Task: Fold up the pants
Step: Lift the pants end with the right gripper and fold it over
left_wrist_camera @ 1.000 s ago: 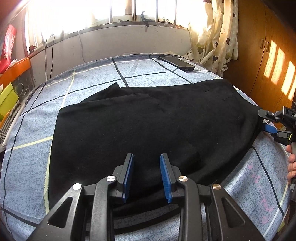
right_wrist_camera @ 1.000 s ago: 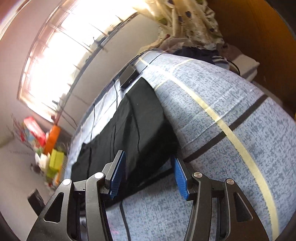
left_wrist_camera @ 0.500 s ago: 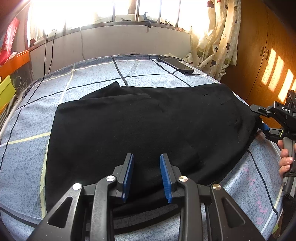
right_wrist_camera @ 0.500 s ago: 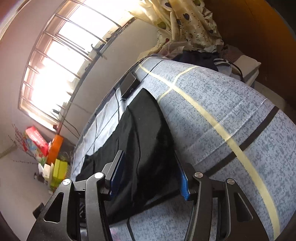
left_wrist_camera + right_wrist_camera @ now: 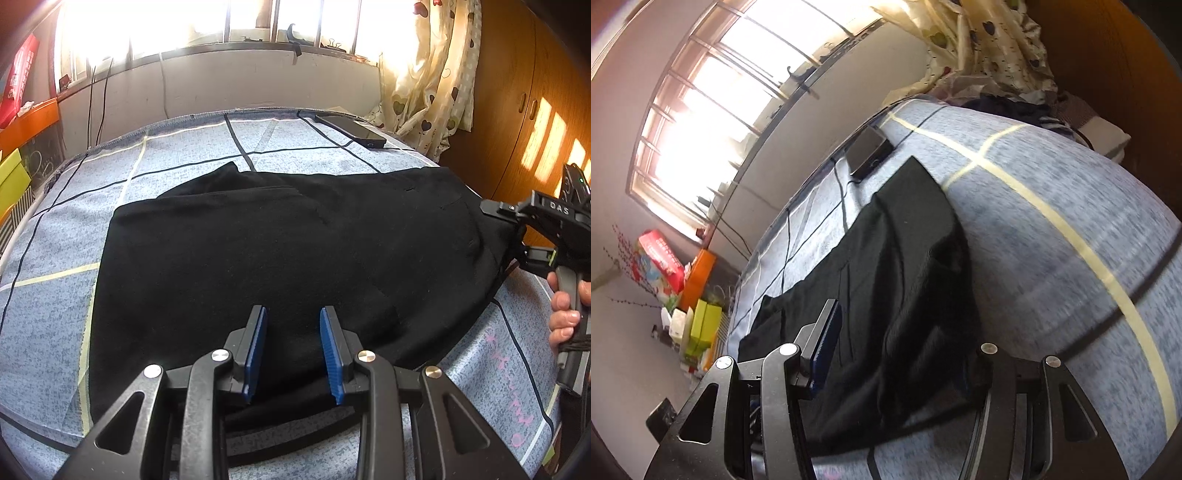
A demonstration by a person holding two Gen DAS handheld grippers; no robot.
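Black pants (image 5: 280, 251) lie spread flat across a blue checked bed (image 5: 48, 317). My left gripper (image 5: 291, 350) is open, its blue pads (image 5: 255, 347) just above the near edge of the pants, holding nothing. My right gripper (image 5: 897, 354) is open at the right-hand end of the pants (image 5: 905, 288), with the cloth between its jaws; its right fingertip is hidden under the fabric. In the left wrist view the right gripper (image 5: 517, 236) sits at the pants' right edge, held by a hand (image 5: 565, 314).
A black phone (image 5: 351, 131) lies at the far right corner of the bed, also in the right wrist view (image 5: 868, 151). A heart-print curtain (image 5: 424, 81) and wooden wardrobe (image 5: 517, 110) stand to the right. Boxes (image 5: 698, 306) are stacked left of the bed.
The right gripper has slid forward over the end of the pants, so the cloth now lies between its jaws. The left gripper has stayed open at the near edge.
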